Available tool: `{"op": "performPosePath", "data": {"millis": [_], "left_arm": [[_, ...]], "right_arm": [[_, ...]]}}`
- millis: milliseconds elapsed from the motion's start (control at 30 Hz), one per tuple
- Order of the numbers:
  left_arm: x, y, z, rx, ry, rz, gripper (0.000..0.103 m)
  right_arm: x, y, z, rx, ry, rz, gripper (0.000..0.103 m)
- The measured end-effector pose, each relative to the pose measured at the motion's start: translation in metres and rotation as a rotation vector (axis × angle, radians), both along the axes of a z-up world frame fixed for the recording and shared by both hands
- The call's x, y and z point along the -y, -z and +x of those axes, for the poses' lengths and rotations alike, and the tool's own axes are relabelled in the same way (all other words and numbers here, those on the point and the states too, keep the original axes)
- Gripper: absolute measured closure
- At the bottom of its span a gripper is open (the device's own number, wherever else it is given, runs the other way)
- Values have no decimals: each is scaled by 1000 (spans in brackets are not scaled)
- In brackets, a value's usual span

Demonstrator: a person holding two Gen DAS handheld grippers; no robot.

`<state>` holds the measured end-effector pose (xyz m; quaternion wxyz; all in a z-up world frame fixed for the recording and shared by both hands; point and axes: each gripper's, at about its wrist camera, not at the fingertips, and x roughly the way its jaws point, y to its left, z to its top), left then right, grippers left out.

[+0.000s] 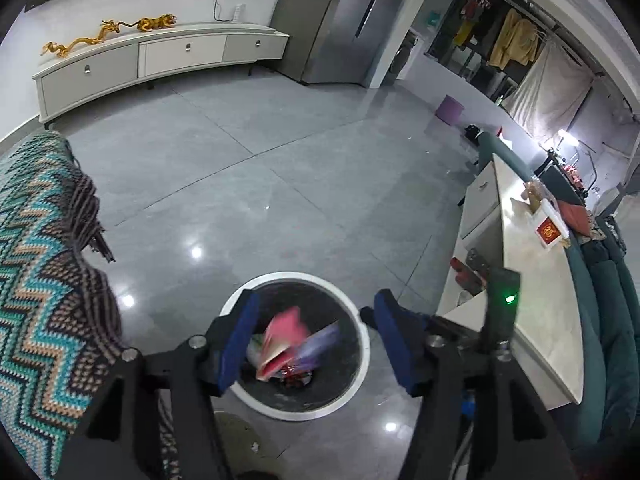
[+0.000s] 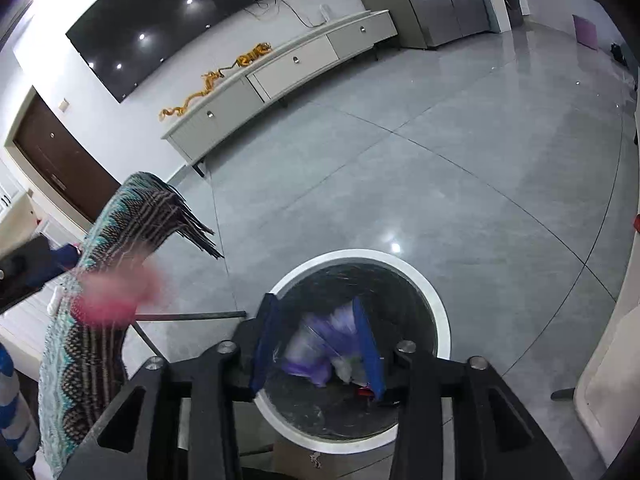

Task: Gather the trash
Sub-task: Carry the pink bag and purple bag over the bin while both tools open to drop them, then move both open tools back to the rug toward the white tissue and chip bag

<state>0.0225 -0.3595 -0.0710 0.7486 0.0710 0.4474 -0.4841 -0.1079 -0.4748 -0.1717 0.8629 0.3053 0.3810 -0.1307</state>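
A round bin with a white rim and a black liner stands on the grey floor. My left gripper hangs open above it. A blurred pink wrapper is loose between its blue pads, touching neither. Beside it a purple wrapper streaks over the bin's mouth. In the right wrist view my right gripper is open over the bin, the blurred purple wrapper loose between its pads. The pink wrapper shows as a smear at the left, near the left gripper's body. Other scraps lie at the bin's bottom.
A zigzag knitted blanket hangs close on the left of the bin. A white low table with a red-labelled box and a teal sofa stand to the right. A TV cabinet lines the far wall.
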Motion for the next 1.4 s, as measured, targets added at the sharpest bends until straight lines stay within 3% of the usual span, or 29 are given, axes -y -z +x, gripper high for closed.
{"op": "performPosePath", "data": {"millis": [200, 467, 567, 633, 933, 1067, 1200, 1400], "left_arm": [[-1, -5, -2, 3, 1, -12, 44], [-38, -21, -5, 105, -81, -38, 44], [-63, -29, -5, 143, -125, -66, 44], [-78, -35, -6, 154, -133, -74, 44], [-149, -69, -15, 300, -242, -41, 44], [-189, -85, -17, 372, -340, -43, 44], [-220, -95, -15, 403, -419, -51, 32], [-264, -103, -18, 431, -491, -69, 32]], "right_arm": [[-2, -2, -7, -8, 18, -5, 56], [-1, -27, -27, 13, 65, -41, 48], [-7, -36, -32, 21, 79, -59, 41], [-13, -44, -35, 24, 91, -80, 27], [-52, -89, -35, 100, 100, -205, 0], [-76, -115, -31, 179, 47, -241, 0], [-98, -134, -27, 240, 14, -264, 0], [-135, -152, -18, 281, -50, -286, 0]]}}
